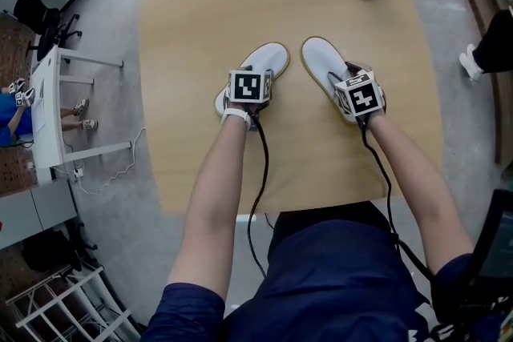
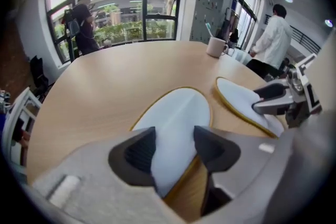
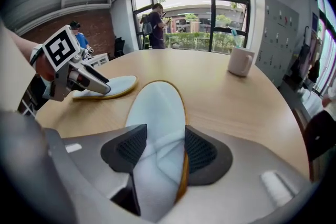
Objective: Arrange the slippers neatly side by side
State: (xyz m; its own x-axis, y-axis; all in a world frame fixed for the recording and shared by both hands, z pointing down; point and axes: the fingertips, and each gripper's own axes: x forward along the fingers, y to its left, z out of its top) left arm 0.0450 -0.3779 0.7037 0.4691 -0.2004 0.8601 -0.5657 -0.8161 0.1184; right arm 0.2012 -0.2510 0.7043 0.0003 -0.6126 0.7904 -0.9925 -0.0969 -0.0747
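Left hand-held gripper (image 2: 173,152) is clamped across the heel end of the left slipper (image 2: 176,113). Right hand-held gripper (image 3: 157,149) likewise pinches the right slipper (image 3: 157,107), fabric bunched between its pads. Each slipper runs ahead of its jaws, toe on the tabletop (image 1: 200,28). Toes lie near each other, heels spread apart. Judgement: swing both heels inward, pivoting about the toes, until the long edges run parallel. Keep the soles low and level the heels before letting go.

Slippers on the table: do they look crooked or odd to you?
Yes. The left slipper and right slipper are askew: their far ends lie close while the near ends splay apart, so they are not parallel. Nothing looks damaged.
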